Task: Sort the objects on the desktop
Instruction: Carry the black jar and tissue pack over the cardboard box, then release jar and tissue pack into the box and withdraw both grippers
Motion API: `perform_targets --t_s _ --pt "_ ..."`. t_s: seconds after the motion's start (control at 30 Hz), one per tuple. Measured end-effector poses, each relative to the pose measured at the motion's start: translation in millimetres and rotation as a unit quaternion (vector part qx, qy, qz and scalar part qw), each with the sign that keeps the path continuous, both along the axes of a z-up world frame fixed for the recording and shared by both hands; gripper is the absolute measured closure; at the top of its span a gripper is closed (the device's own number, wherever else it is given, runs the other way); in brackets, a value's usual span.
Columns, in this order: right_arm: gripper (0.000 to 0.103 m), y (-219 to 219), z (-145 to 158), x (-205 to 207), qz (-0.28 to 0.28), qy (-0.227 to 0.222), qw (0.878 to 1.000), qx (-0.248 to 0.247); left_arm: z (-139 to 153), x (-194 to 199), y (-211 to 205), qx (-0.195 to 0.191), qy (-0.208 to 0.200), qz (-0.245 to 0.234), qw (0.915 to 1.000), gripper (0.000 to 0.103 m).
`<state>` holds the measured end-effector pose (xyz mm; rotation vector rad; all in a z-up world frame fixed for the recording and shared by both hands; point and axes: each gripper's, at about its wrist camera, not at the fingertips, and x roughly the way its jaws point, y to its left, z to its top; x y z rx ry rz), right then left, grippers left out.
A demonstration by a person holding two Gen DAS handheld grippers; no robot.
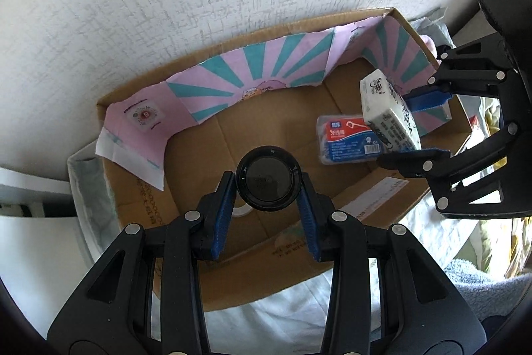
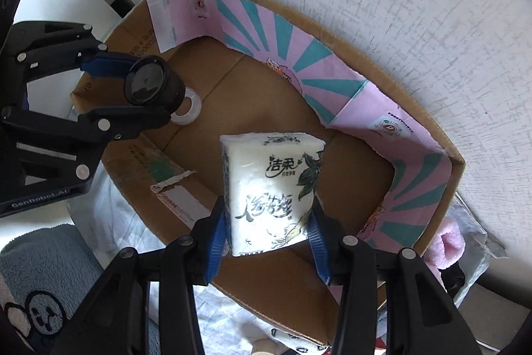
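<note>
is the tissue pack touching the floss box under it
Cannot tell. In the left wrist view the tissue pack overlaps the floss box, but no gap or contact shows; the right wrist view hides the box.

Below my left tool [image 1: 267, 188] sits an open cardboard box [image 1: 392, 208] on white bedding [image 1: 286, 318]. On its floor, a blue floss-pick pack [image 1: 345, 138] lies right of that tool, and a white tape roll [image 2: 188, 105] just beneath it.

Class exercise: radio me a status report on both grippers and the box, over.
Left gripper shut on black jar. Right gripper shut on tissue pack. Both over cardboard box; floss box and tape roll lie inside.
</note>
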<state>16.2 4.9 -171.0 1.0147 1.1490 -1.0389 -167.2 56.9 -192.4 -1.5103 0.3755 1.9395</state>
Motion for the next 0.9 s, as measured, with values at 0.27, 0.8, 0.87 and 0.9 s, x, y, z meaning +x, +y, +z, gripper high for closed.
perform_targets --t_s 0.27,0.8,0.87,0.9 --pt "0.061 -1.9 -7.8 2.7 -0.013 0.001 1.000 0.007 -11.8 -2.9 0.7 -0.013 -0.007 -0.007 0.9999 0.069" --pt "0.003 9.4 -16.0 2.4 -0.039 -0.031 0.999 0.002 4.6 0.6 -0.3 0.017 0.038 -0.010 0.9991 0.000" --pt "0.000 12.9 -9.5 -0.2 -0.046 -0.035 0.998 -0.016 9.1 0.4 -1.1 0.013 0.056 -0.007 0.9983 0.000" --pt "0.000 14.5 -5.9 -1.2 -0.051 -0.033 0.998 -0.022 10.6 -0.9 -1.2 0.014 0.058 -0.003 0.9982 0.000"
